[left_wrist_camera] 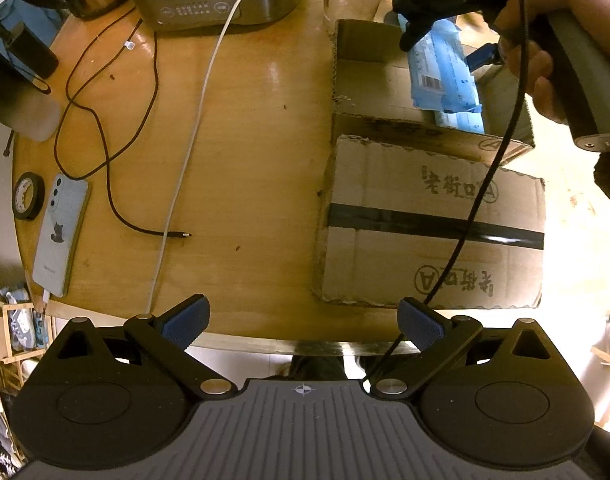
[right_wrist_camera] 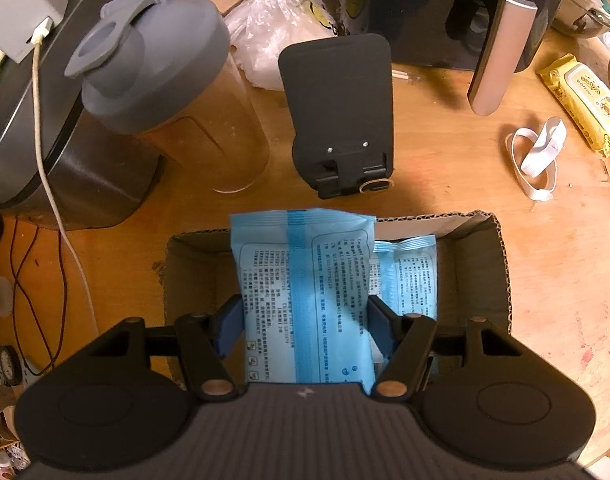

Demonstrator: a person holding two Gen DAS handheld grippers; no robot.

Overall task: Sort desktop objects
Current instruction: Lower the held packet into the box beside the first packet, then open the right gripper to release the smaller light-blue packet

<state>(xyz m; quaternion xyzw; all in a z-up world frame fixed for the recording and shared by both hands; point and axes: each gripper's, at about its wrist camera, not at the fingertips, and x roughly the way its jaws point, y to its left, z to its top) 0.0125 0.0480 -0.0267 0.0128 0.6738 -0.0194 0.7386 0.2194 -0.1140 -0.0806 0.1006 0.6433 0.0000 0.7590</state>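
My right gripper [right_wrist_camera: 303, 316] is shut on a light blue tissue packet [right_wrist_camera: 305, 280], its blue pads pressed on both sides, and holds it over the open cardboard box [right_wrist_camera: 481, 256]. A second blue packet [right_wrist_camera: 409, 276] lies inside the box. In the left wrist view the right gripper [left_wrist_camera: 421, 36] hangs over the same box [left_wrist_camera: 369, 80] with the packet [left_wrist_camera: 441, 72], a hand around its handle. My left gripper [left_wrist_camera: 303, 322] stands open near the table's front edge with nothing between its fingers.
On the wooden table [left_wrist_camera: 245, 140] lie a phone [left_wrist_camera: 61, 232], a tape roll [left_wrist_camera: 27, 196], a black cable [left_wrist_camera: 105, 160] and a white cable [left_wrist_camera: 193, 132]. A taped box flap [left_wrist_camera: 433, 224] lies in front. A grey-lidded jug [right_wrist_camera: 177, 92], black stand [right_wrist_camera: 341, 112], yellow wipes pack [right_wrist_camera: 585, 104] and white strap [right_wrist_camera: 537, 156] sit beyond the box.
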